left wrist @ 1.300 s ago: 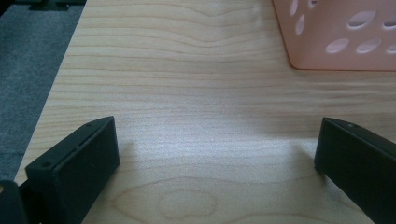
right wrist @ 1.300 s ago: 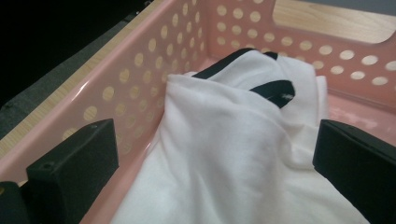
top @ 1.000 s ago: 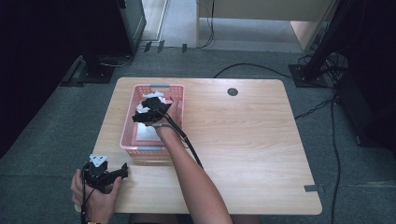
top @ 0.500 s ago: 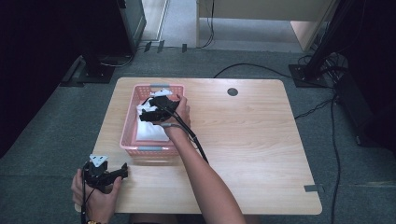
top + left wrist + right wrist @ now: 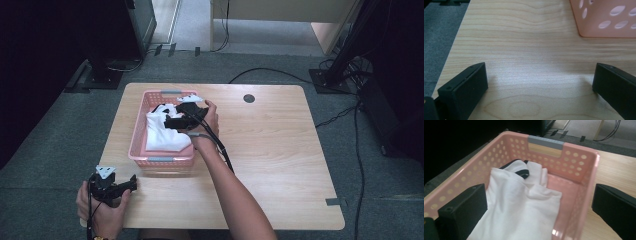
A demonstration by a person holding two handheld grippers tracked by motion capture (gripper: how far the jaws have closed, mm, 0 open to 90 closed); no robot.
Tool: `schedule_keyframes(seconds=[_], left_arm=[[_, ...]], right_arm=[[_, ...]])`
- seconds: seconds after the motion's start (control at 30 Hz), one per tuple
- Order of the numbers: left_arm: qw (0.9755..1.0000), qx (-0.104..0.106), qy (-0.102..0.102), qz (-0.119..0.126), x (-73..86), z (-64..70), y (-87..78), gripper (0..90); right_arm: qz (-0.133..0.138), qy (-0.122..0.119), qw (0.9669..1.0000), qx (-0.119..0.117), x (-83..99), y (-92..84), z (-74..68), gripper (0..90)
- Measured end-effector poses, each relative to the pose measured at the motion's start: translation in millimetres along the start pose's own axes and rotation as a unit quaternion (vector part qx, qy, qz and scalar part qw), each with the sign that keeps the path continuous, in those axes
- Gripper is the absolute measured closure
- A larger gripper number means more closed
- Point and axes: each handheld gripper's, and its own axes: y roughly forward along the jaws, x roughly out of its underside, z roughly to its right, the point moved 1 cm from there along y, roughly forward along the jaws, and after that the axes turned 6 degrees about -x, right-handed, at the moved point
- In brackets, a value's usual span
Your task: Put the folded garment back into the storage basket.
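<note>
Even overhead light, dark room edges; soft glare on table (image 5: 529, 75); tongs blurred.

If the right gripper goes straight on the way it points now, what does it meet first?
Most likely the white cloth lying in the pink basket. The right gripper is open and points down into the basket, with the cloth between its jaws; depth is hard to judge.

Left gripper (image 5: 131, 183): black body, grey three-cornered plate on top with dark markings, thin black cable trailing toward table edge. Left gripper view: two blocky matte-black jaws, flat inner faces, small screw holes along top edge. Left hand (image 5: 100, 210): bare, dark band at wrist with gold-coloured bit. Right gripper (image 5: 172, 121): black, grey plate on top, black cable along forearm. Right hand (image 5: 209, 119): bare, forearm unsleeved. Right gripper view: same black block jaws, screw hole on one.
</note>
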Motion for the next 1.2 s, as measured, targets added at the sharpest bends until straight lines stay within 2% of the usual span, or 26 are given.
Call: schedule_keyframes(seconds=[0.5, 0.83, 1.2], left_arm=[[1.0, 0.0, -0.001, 0.001, 0.0, 0.1, 0.1, 0.0], [1.0, 0.0, -0.001, 0.001, 0.1, 0.1, 0.1, 0.0], [1.0, 0.0, -0.001, 0.001, 0.1, 0.1, 0.1, 0.0]], right_arm=[[0.009, 0.019, 0.9994, 0.029, 20.8, -29.7, 45.4, 0.0], [0.009, 0.018, 0.999, 0.041, 36.9, -42.1, 63.7, 0.1], [0.009, 0.03, 0.9983, 0.05, 56.1, -52.0, 85.2, 0.1]])
